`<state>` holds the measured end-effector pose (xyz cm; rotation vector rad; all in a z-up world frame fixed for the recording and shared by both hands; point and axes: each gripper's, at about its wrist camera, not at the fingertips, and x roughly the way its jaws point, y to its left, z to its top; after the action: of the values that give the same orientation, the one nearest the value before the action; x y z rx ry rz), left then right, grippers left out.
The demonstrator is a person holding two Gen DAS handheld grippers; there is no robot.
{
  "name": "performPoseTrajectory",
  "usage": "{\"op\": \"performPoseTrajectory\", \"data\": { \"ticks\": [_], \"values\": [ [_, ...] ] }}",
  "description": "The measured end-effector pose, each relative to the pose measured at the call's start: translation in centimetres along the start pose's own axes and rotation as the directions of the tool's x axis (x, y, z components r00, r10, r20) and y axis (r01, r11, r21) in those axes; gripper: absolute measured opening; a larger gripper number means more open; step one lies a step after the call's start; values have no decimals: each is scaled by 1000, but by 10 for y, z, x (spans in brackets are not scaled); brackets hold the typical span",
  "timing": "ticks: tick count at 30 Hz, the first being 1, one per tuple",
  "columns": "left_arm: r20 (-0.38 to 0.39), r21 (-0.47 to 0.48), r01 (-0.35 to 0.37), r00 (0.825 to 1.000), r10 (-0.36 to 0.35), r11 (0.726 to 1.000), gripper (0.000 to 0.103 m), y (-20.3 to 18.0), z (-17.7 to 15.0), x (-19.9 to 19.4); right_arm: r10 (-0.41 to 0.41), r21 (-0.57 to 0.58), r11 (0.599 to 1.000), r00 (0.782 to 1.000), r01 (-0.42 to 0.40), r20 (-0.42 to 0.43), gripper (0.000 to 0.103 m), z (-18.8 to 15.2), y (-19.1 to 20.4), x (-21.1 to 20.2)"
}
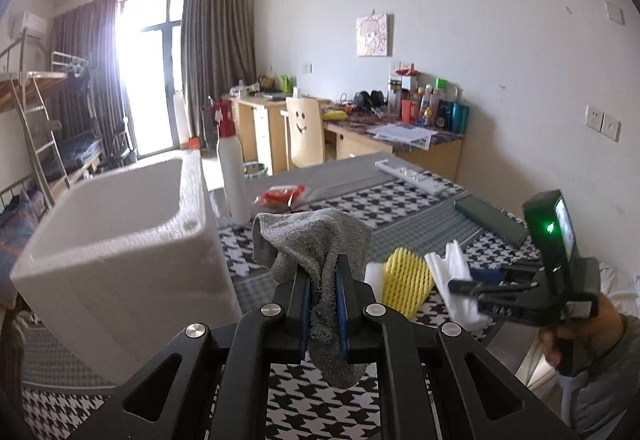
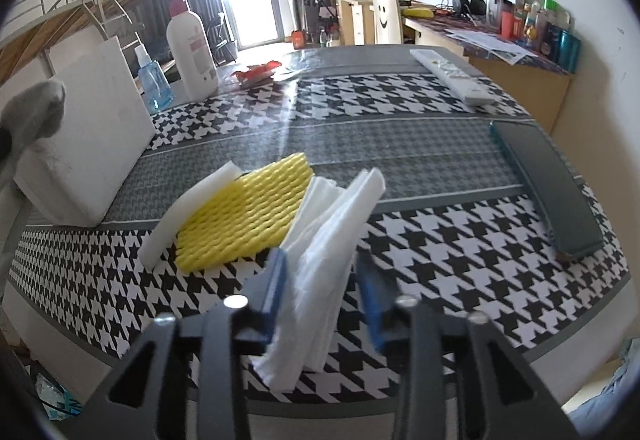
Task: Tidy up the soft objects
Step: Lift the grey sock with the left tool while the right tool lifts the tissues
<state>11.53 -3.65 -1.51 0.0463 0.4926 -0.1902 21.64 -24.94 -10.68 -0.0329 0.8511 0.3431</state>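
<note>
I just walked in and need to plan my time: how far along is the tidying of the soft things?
Nothing shows inside the white box yet. In hand: the left tool is clamped on a grey sock; the right tool stands open around folded tissues. Left: the yellow foam net and white foam piece.

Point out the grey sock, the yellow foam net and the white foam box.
grey sock (image 1: 316, 236), left wrist view, on its bunched upper part.
yellow foam net (image 2: 244, 216), right wrist view, on the middle of its mesh.
white foam box (image 1: 120, 260), left wrist view, on its near wall.
</note>
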Motion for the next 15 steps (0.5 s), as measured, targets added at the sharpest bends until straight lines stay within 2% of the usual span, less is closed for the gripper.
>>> {"op": "performPoseTrajectory", "data": {
  "ticks": [3,15],
  "values": [
    [14,0,-6,1000,6,1000,12,1,6,-3,3,-5,1000,1000,-3,2,53,1,4,1],
    [89,2,-31,996,31,1000,12,4,28,-13,-53,-38,998,998,52,-27,53,-2,16,14]
  ]
}}
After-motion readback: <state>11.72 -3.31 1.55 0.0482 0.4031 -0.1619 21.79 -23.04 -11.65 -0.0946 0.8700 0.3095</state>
